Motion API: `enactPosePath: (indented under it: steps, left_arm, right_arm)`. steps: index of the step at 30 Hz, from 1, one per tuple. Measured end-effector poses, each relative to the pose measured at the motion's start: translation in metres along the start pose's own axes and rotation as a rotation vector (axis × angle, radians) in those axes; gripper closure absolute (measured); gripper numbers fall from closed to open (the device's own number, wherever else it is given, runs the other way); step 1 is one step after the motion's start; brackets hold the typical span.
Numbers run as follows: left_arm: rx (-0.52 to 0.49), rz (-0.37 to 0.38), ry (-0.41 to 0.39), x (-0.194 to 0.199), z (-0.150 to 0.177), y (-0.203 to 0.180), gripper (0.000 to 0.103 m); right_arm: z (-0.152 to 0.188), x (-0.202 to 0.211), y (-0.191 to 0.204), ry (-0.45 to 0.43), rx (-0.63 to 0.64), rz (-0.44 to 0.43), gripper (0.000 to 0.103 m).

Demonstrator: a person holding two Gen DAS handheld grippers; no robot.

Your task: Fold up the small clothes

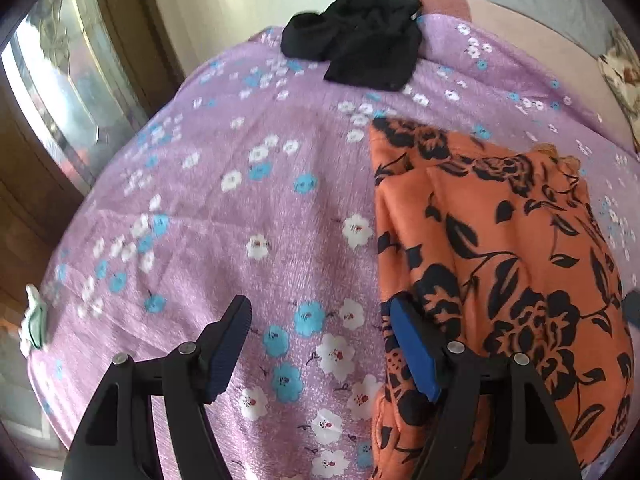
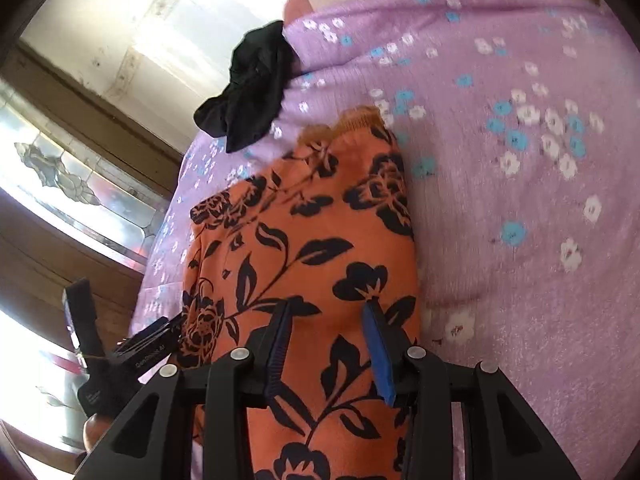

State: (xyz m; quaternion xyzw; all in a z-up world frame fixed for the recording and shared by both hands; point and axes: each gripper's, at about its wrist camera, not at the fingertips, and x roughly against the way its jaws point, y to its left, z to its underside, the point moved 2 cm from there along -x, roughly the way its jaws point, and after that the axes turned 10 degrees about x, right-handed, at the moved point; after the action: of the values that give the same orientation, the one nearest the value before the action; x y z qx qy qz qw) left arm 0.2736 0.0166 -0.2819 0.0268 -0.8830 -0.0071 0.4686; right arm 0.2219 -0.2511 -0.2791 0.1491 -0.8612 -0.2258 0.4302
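Note:
An orange garment with black flowers [image 1: 492,240] lies folded on the purple flowered bedsheet [image 1: 240,208]. My left gripper [image 1: 320,320] is open; its right finger rests at the garment's left edge and its left finger is over the sheet. In the right wrist view the same garment [image 2: 320,240] lies under my right gripper [image 2: 328,312], which is open with both fingers over the cloth. The left gripper [image 2: 120,344] shows at that view's left edge. A crumpled black garment [image 1: 356,36] lies at the far edge of the bed, and also shows in the right wrist view [image 2: 252,92].
A wooden frame with patterned glass [image 1: 60,92] stands to the left of the bed. A pale wall is behind it. A small white and green thing [image 1: 34,320] sits at the bed's left edge. Bare purple sheet [image 2: 520,200] spreads right of the garment.

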Motion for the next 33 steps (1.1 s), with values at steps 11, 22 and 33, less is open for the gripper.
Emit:
enactPosePath:
  steps: [11, 22, 33]
  left_arm:
    - [0.000, 0.012, -0.084, 0.017, -0.007, -0.001, 0.030]
    - [0.007, 0.028, -0.084, 0.012, -0.012, 0.000, 0.030]
    - [0.017, 0.044, -0.083, 0.014, -0.012, 0.007, 0.030]
  right_arm:
    - [-0.030, -0.002, -0.008, -0.076, -0.029, -0.054, 0.062]
    - [-0.094, -0.102, -0.016, 0.125, 0.004, 0.097, 0.061]
    - [-0.114, -0.113, 0.038, 0.088, 0.072, 0.056, 0.056]
